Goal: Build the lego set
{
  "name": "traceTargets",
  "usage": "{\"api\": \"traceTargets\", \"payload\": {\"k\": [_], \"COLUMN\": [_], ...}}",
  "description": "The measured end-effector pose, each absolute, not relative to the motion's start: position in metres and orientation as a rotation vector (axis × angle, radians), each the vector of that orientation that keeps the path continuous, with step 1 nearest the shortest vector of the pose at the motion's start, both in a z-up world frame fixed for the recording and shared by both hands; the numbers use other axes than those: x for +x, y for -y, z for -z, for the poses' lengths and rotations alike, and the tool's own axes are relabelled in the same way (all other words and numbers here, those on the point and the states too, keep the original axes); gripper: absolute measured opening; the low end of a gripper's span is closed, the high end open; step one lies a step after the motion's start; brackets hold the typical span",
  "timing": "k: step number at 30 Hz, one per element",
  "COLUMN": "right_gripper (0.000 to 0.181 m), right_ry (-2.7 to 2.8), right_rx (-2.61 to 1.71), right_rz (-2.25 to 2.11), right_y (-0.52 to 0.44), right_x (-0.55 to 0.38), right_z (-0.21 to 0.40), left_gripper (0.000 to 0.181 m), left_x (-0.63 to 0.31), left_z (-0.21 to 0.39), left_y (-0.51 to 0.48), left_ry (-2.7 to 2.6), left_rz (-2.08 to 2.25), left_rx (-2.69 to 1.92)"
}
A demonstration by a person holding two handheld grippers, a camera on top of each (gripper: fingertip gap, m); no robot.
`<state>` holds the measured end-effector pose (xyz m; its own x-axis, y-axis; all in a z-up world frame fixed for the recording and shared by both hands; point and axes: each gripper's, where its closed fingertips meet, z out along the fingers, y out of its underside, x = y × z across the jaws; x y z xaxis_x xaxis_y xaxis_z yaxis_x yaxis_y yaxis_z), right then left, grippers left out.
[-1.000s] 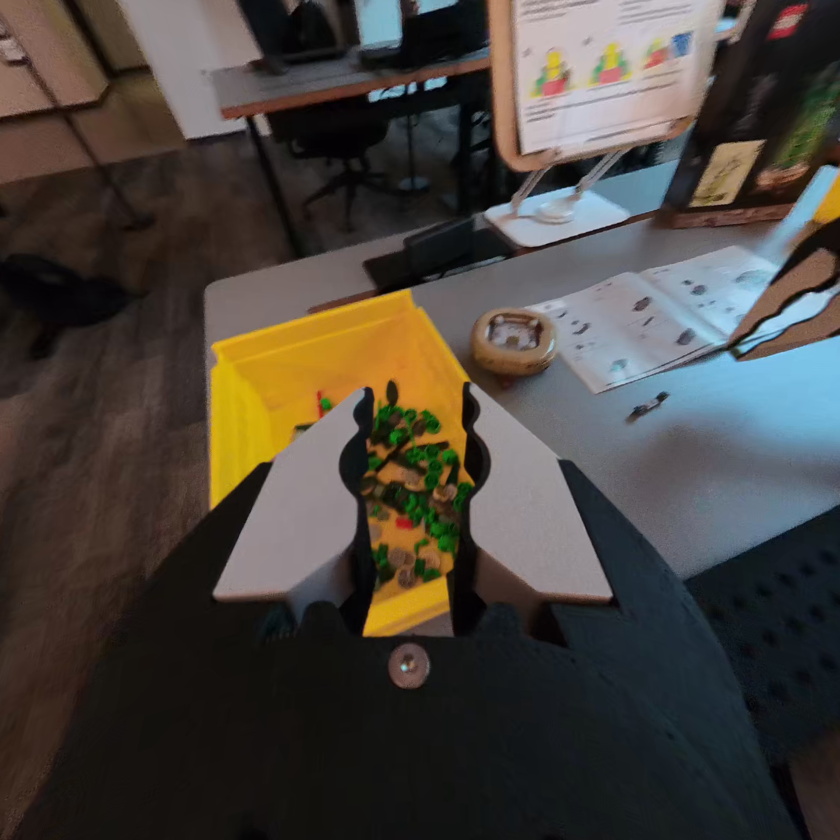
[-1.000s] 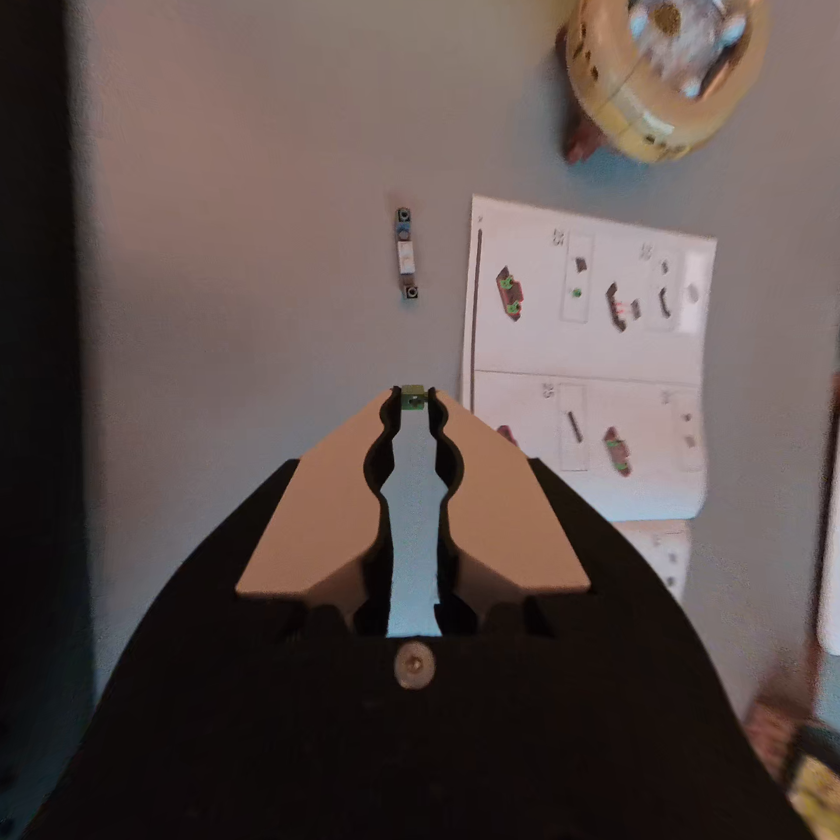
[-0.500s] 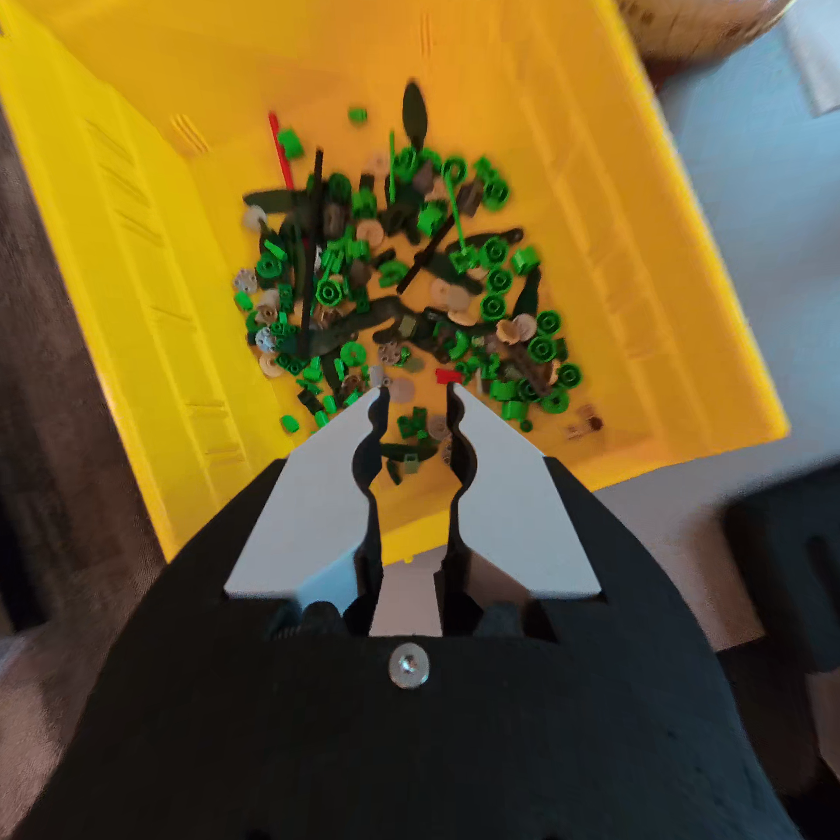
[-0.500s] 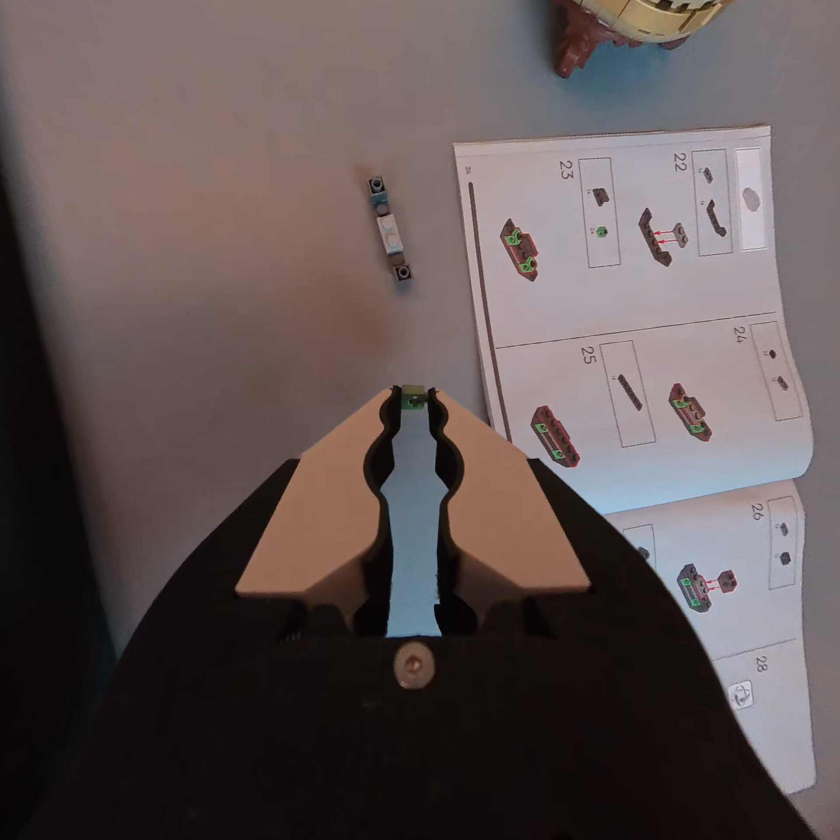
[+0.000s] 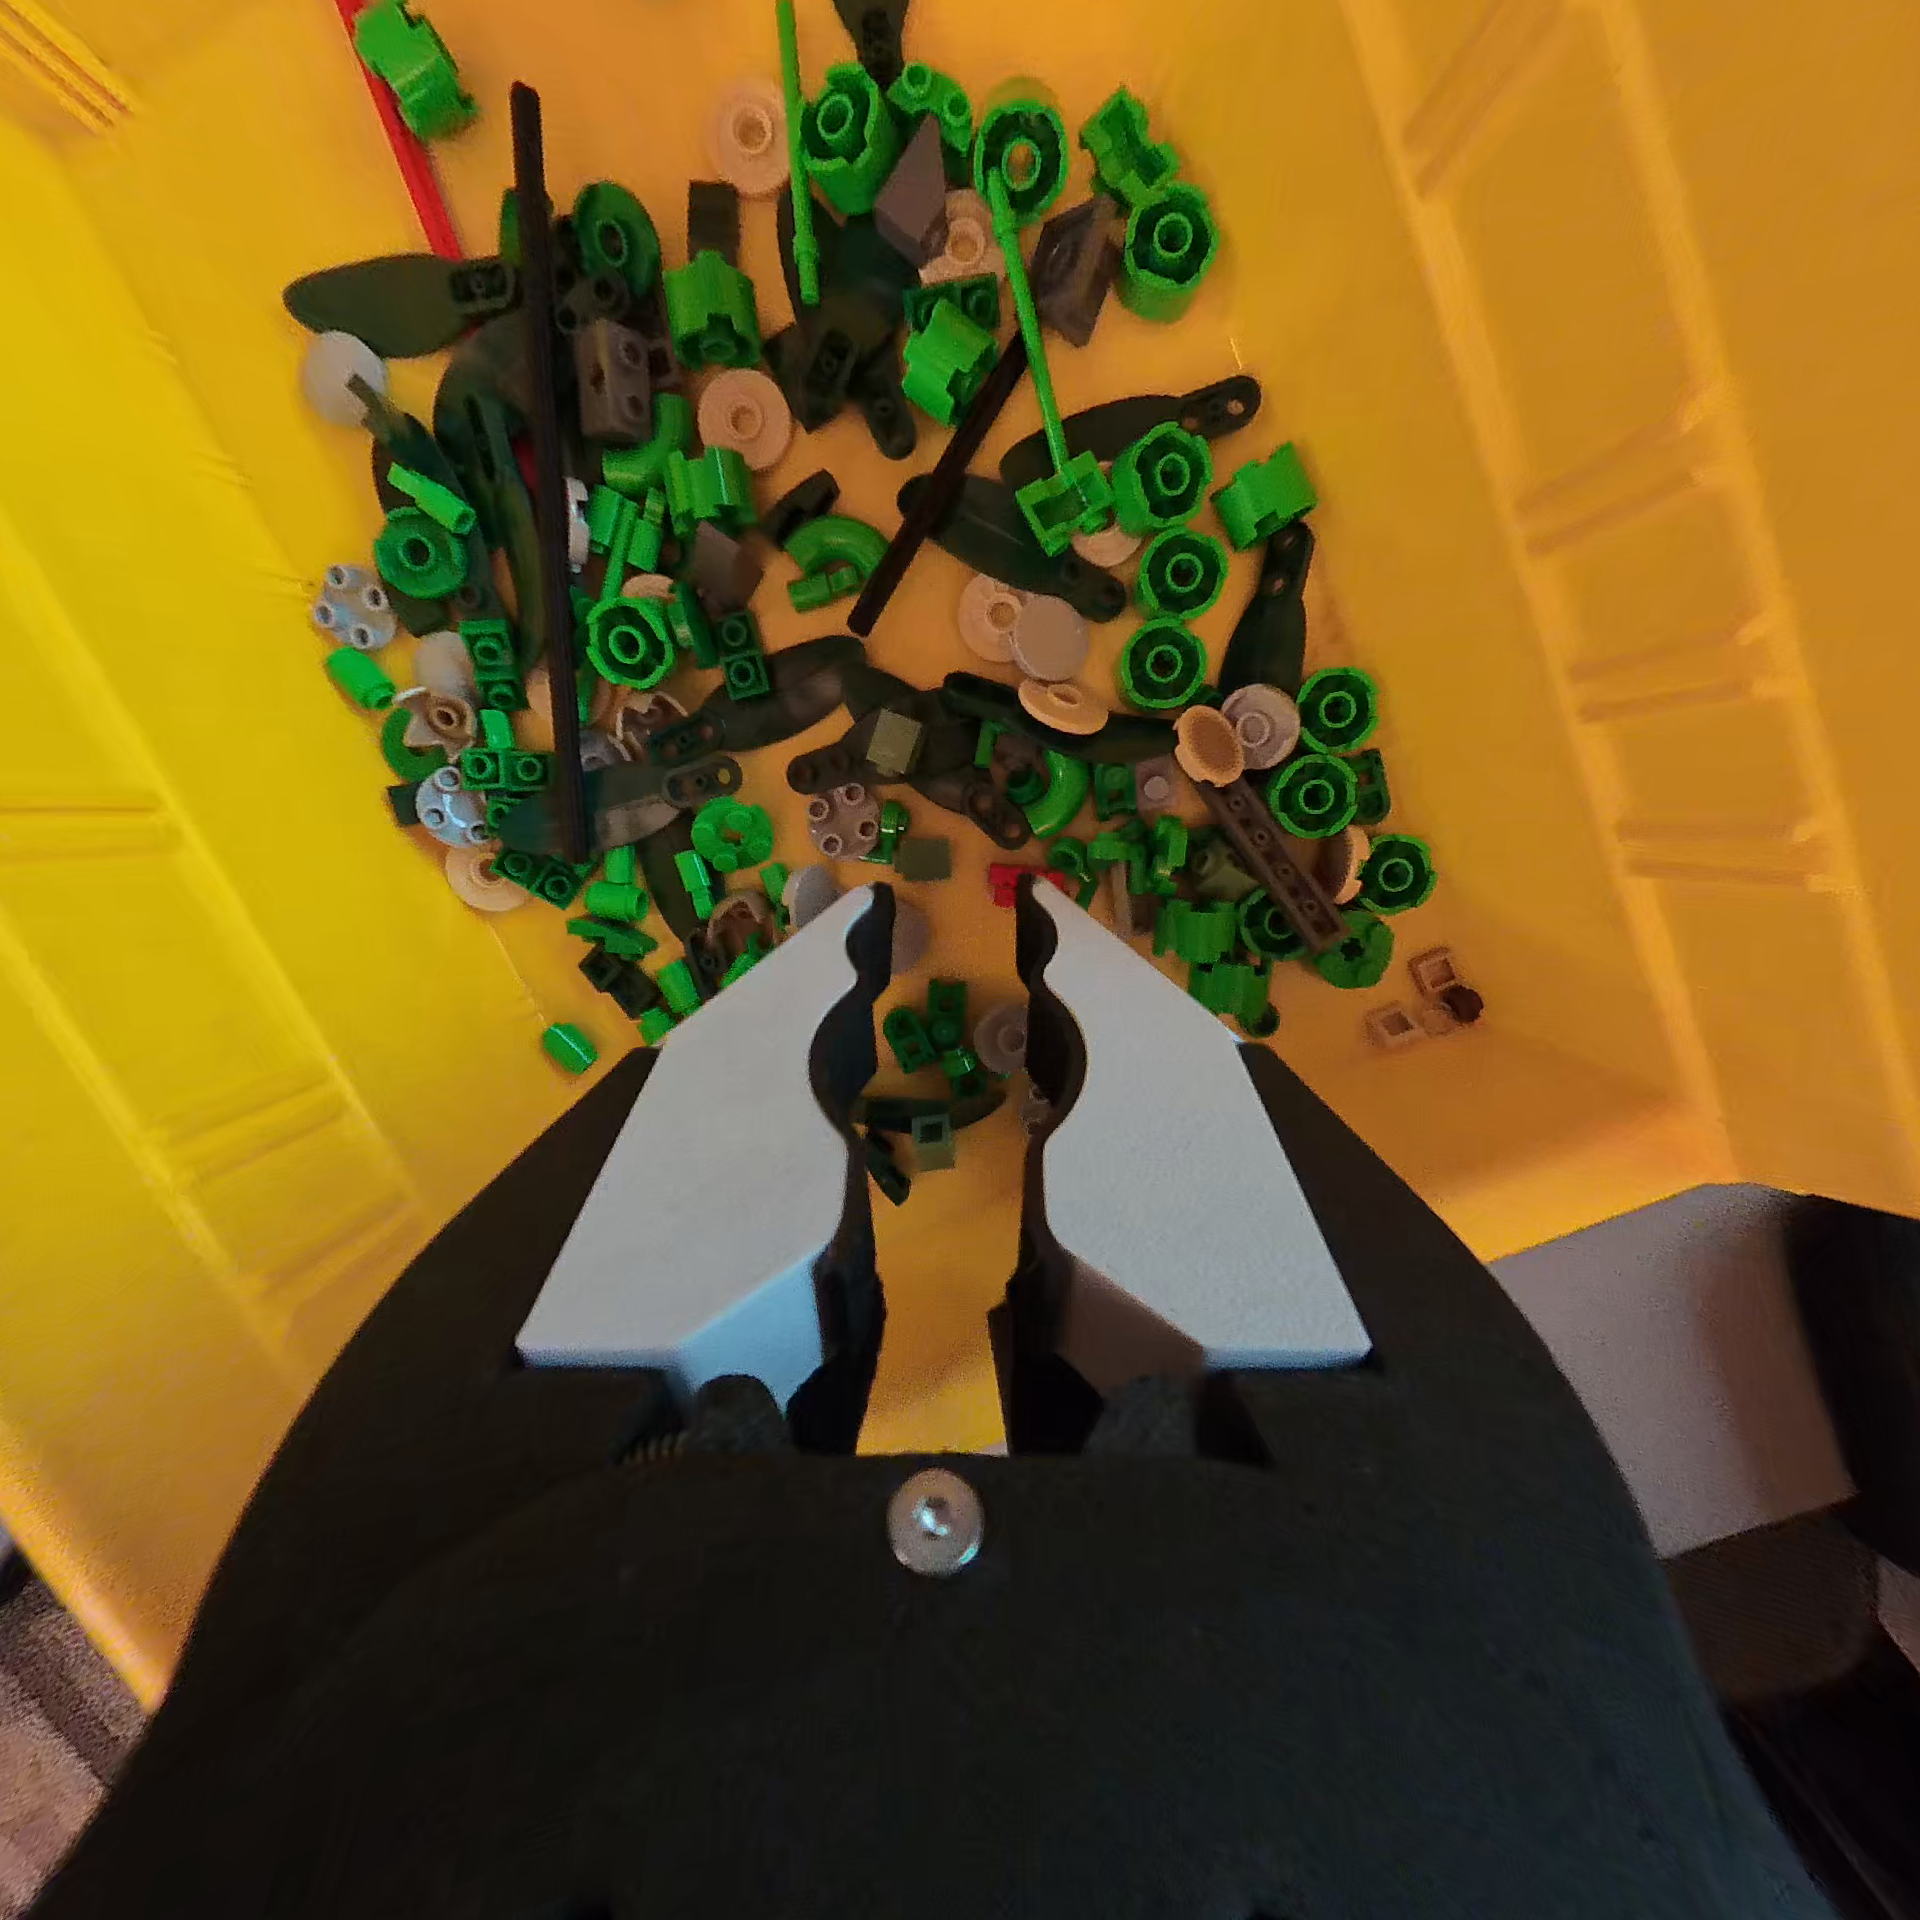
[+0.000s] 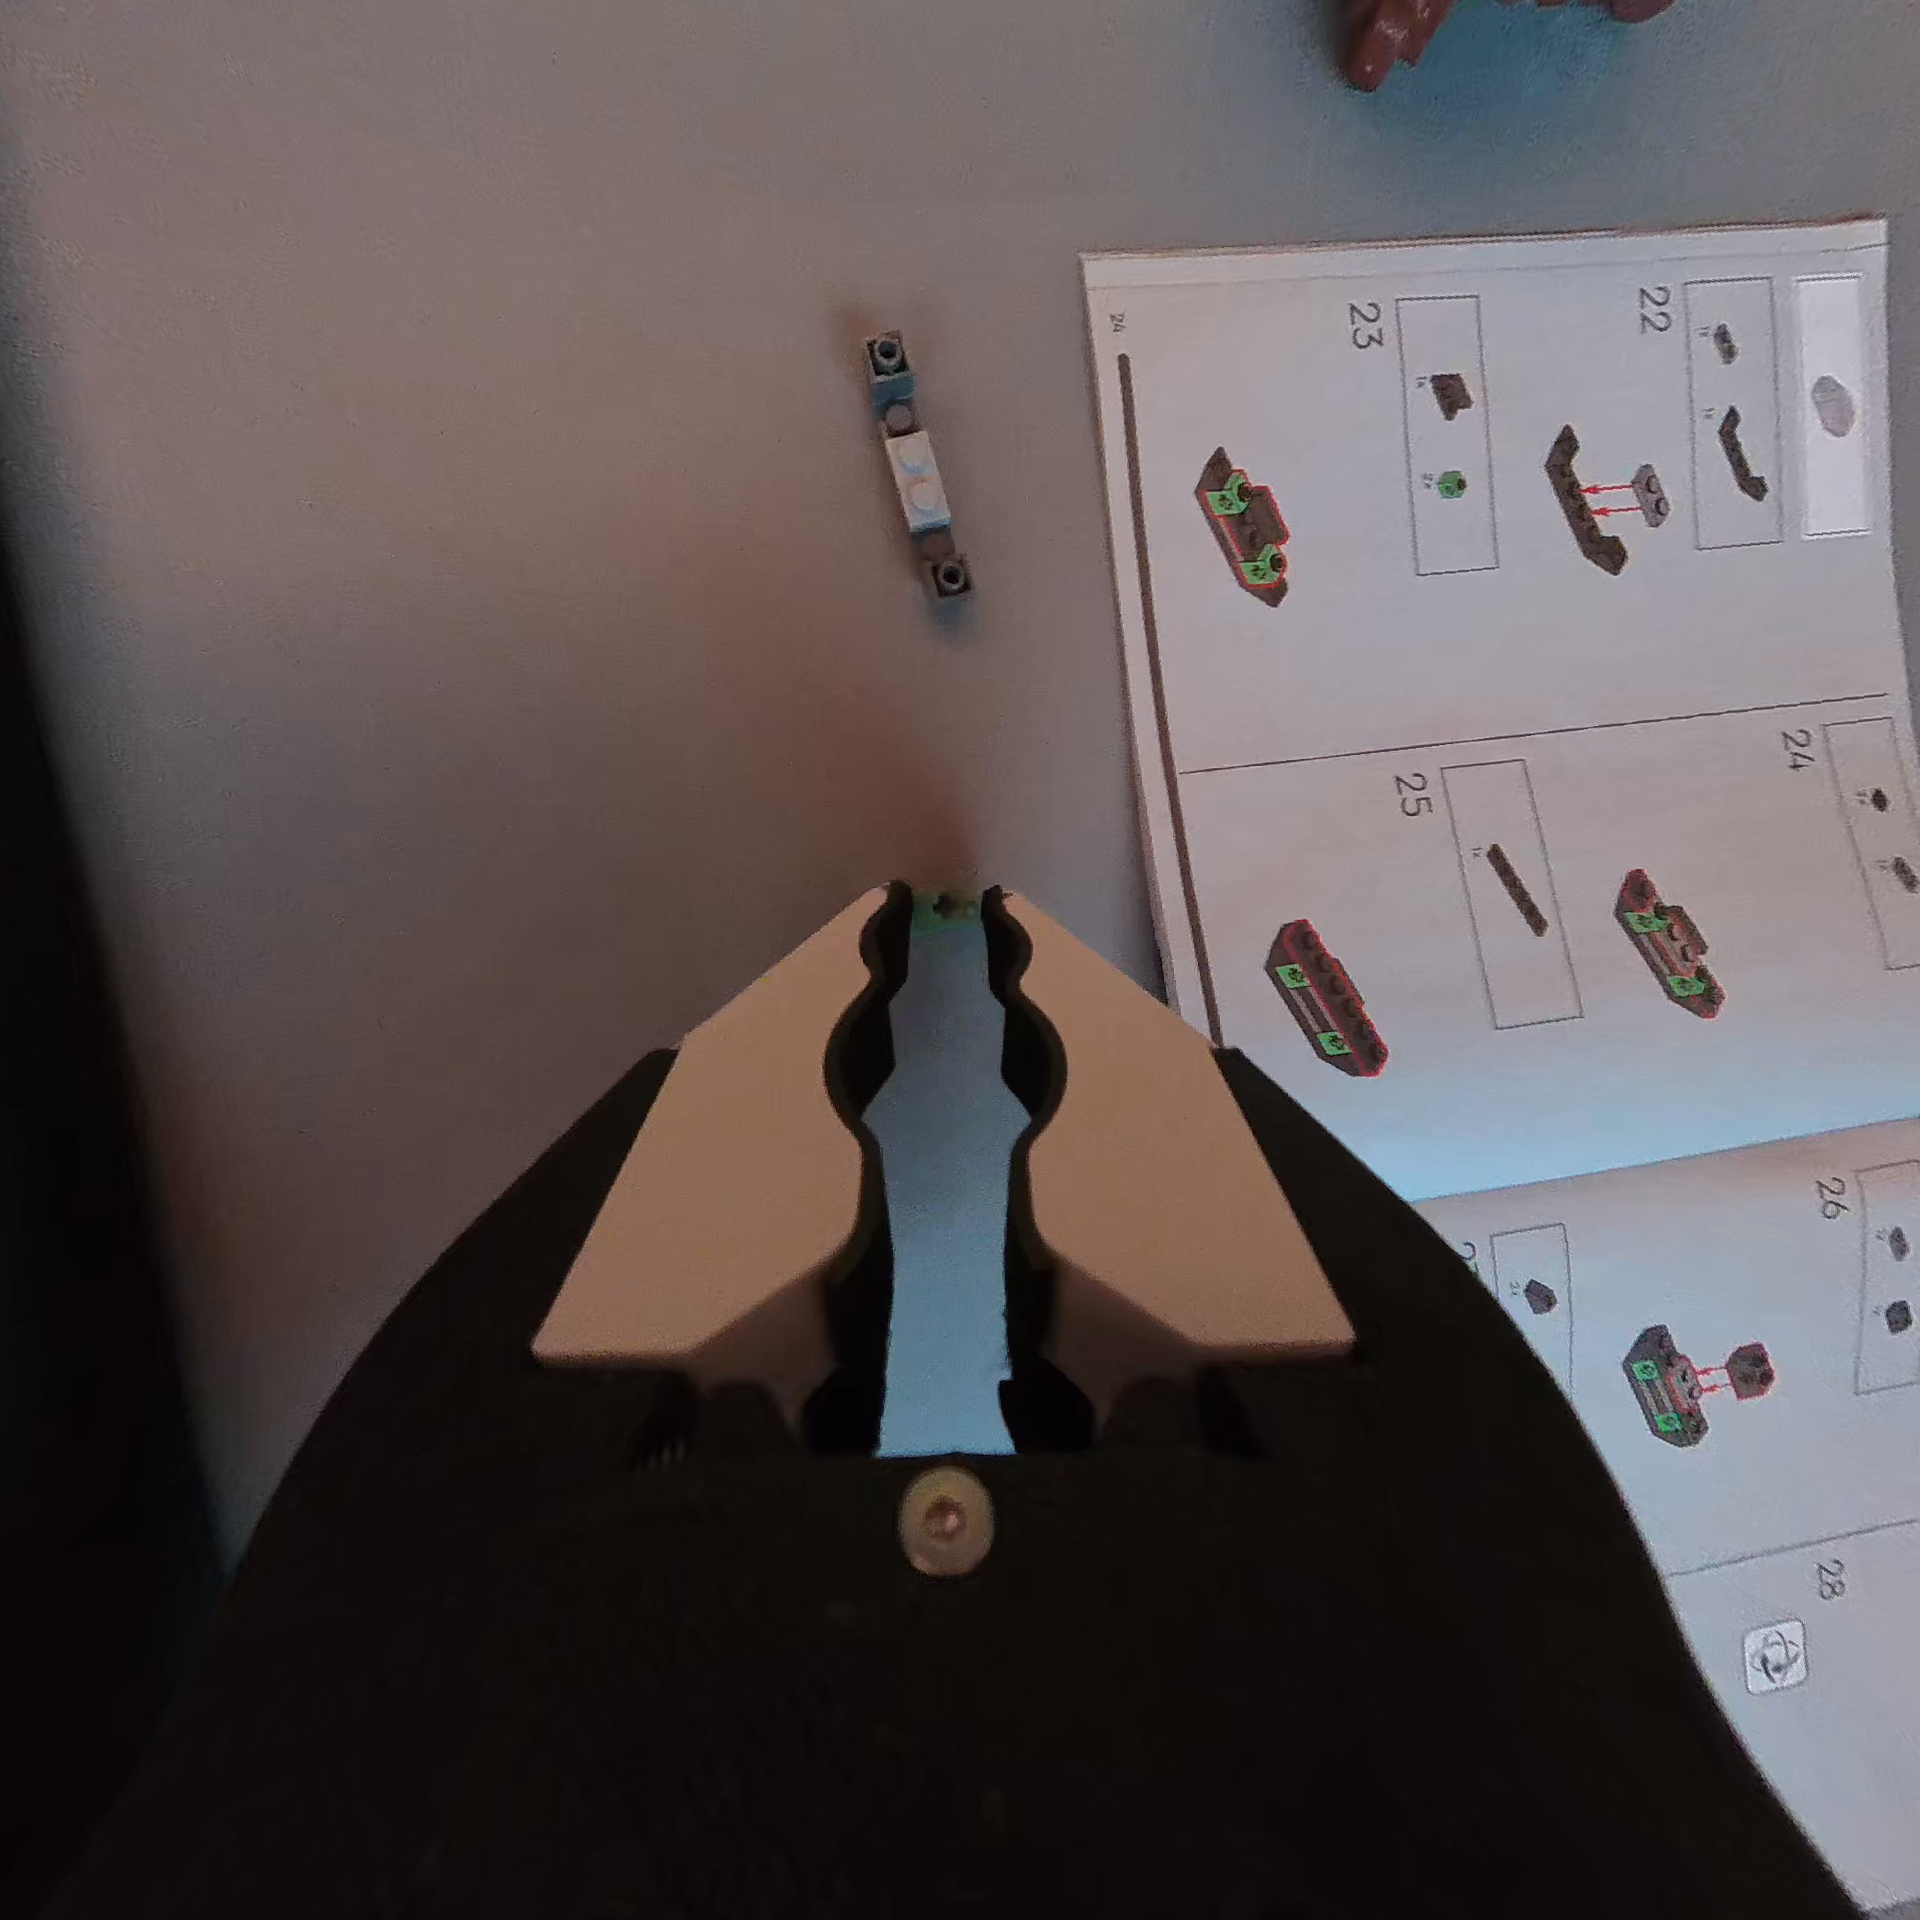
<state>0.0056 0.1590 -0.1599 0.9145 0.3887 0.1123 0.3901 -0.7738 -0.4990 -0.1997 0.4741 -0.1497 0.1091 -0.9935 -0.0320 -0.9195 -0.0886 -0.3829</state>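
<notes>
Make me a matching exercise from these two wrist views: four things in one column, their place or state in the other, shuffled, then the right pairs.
Things
1. left gripper
2. small green piece
3. grey and white brick strip
4. instruction booklet

Places or states
A. lies alone on the grey table
B. open over the yellow bin
C. pinched at the right jaws' tips
D. lies open, at the right of the view

Pairs: 1-B, 2-C, 3-A, 4-D
</notes>
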Motion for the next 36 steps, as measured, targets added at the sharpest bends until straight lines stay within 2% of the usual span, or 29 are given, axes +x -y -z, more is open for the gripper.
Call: {"api": "traceTargets", "payload": {"k": [8, 11, 18, 22, 29, 32, 36], "right_gripper": [0.016, 0.016, 0.015, 0.015, 0.015, 0.016, 0.015], "right_ry": [0.558, 0.553, 0.524, 0.515, 0.534, 0.543, 0.537], "right_rx": [-2.511, -2.488, -2.400, -2.365, -2.349, -2.344, -2.328], "right_rz": [0.031, 0.038, 0.058, 0.083, 0.106, 0.116, 0.119], "right_y": [-0.159, -0.158, -0.157, -0.157, -0.158, -0.156, -0.152], "right_x": [0.007, 0.008, 0.011, 0.014, 0.013, 0.012, 0.013], "right_z": [0.156, 0.151, 0.131, 0.125, 0.125, 0.124, 0.122], "left_gripper": [0.016, 0.008, 0.008, 0.007, 0.007, 0.007, 0.007], "left_x": [-0.196, -0.195, -0.199, -0.184, -0.170, -0.176, -0.167], "left_z": [0.158, 0.158, 0.153, 0.106, -0.027, -0.052, -0.055], "left_y": [-0.478, -0.479, -0.481, -0.466, -0.333, -0.290, -0.263], "left_ry": [-1.896, -1.902, -1.881, -1.790, -1.659, -1.635, -1.667], "left_rz": [0.274, 0.251, 0.284, 0.502, 1.020, 1.216, 1.305], "left_rx": [-2.061, -2.042, -2.023, -1.764, -0.772, -0.604, -0.549]}}
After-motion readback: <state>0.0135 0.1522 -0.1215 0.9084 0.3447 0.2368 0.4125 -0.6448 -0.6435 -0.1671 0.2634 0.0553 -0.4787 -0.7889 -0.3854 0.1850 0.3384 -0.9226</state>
